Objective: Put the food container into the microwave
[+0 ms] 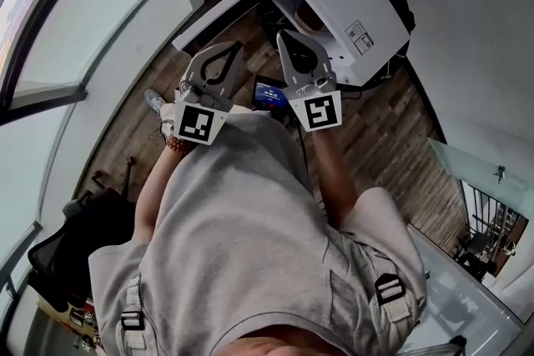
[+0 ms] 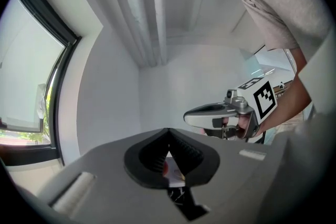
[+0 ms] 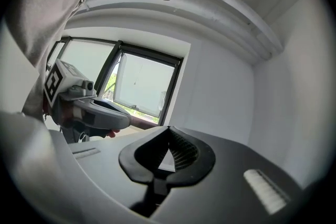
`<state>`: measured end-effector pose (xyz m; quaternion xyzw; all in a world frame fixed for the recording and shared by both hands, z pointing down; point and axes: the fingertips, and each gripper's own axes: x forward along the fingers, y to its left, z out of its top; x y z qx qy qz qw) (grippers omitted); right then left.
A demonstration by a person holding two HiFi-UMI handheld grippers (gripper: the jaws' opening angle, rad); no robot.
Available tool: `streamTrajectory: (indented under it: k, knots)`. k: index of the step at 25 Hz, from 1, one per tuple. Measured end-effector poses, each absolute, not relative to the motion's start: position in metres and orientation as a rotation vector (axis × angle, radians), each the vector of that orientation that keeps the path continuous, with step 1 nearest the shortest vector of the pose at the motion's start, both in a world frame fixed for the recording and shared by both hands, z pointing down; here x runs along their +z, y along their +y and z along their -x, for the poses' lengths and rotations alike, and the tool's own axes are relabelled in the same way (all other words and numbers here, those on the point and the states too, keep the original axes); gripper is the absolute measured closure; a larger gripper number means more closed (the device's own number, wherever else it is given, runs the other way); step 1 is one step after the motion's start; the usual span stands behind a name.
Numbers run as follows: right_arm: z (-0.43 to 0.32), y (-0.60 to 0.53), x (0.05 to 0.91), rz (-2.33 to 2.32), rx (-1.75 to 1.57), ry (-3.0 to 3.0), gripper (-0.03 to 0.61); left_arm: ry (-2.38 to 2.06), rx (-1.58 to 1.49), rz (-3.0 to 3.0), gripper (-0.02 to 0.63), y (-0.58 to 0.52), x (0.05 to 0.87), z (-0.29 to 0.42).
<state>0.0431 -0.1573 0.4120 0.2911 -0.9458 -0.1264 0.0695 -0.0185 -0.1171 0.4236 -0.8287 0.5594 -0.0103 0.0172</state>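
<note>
In the head view a white microwave (image 1: 350, 4) stands at the top with its door (image 1: 225, 8) swung open to the left; I cannot make out a food container in its dim cavity. Both grippers are held close to the person's chest, short of the microwave. My left gripper (image 1: 231, 48) (image 2: 168, 131) has its tips together with nothing between them. My right gripper (image 1: 286, 36) (image 3: 169, 128) is likewise shut and empty. Both gripper views point up at white wall and ceiling, and each shows the other gripper beside it.
A small device with a blue screen (image 1: 271, 93) lies below the microwave between the grippers. A wood floor (image 1: 375, 137) lies beneath, with the person's shoe (image 1: 154, 102) at left. A large window (image 1: 50, 29) is at left, a black chair (image 1: 58, 250) lower left, a glass surface (image 1: 476, 171) at right.
</note>
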Motion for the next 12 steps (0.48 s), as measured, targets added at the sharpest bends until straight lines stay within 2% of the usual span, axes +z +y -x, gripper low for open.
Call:
streamTrajectory:
  k: [12]
  knots:
    - [-0.038, -0.15, 0.361, -0.954, -0.521, -2.918, 0.563, 1.701, 0.049, 2.589, 0.615, -0.126, 0.388, 0.012]
